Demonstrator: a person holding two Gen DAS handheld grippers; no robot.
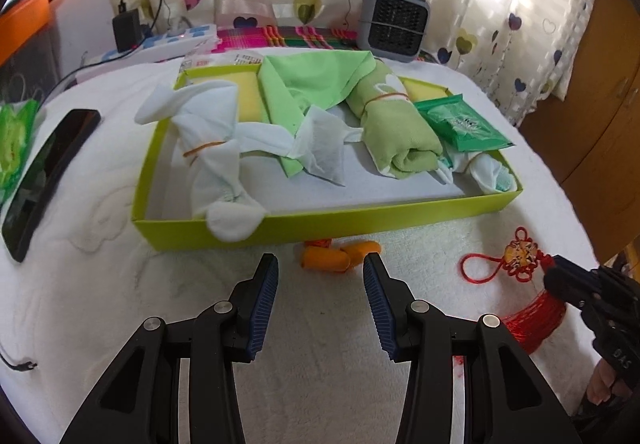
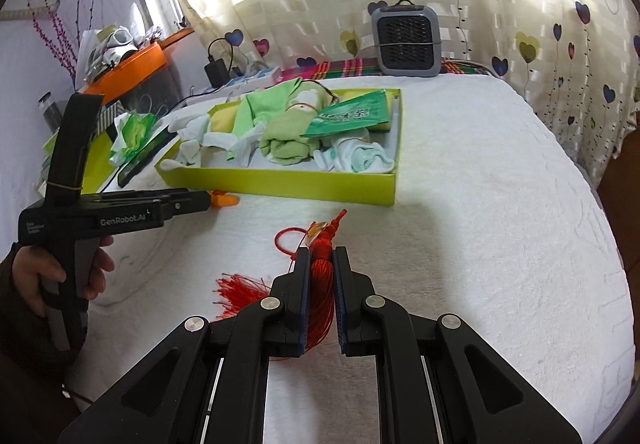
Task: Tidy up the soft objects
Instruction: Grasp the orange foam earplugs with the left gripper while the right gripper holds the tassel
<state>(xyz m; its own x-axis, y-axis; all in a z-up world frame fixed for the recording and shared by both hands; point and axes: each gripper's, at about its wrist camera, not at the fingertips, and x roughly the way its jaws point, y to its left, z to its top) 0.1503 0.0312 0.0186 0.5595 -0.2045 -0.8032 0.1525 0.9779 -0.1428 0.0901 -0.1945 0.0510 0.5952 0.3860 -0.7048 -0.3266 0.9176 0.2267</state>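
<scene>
Squeezing the red tassel (image 2: 320,284) tight, the right gripper (image 2: 320,264) is sitting just in front of the green box (image 2: 280,180). The left gripper (image 1: 320,304), jaws apart and empty, is pointing at the orange thing (image 1: 340,256) beside the box.

Bright backlit daylight, fisheye-warped edges

Tassel (image 2: 322,284) partly hidden betw. right gripper (image 2: 321,256) pads; its lower strands run under the jaws. Orange item (image 1: 340,256) by box (image 1: 320,230) half behind box wall, can't ID. Pack (image 1: 16,136) cut by left edge. Left hand (image 2: 76,272) mostly behind handle. Print on wipes (image 1: 464,122) too small to read.
</scene>
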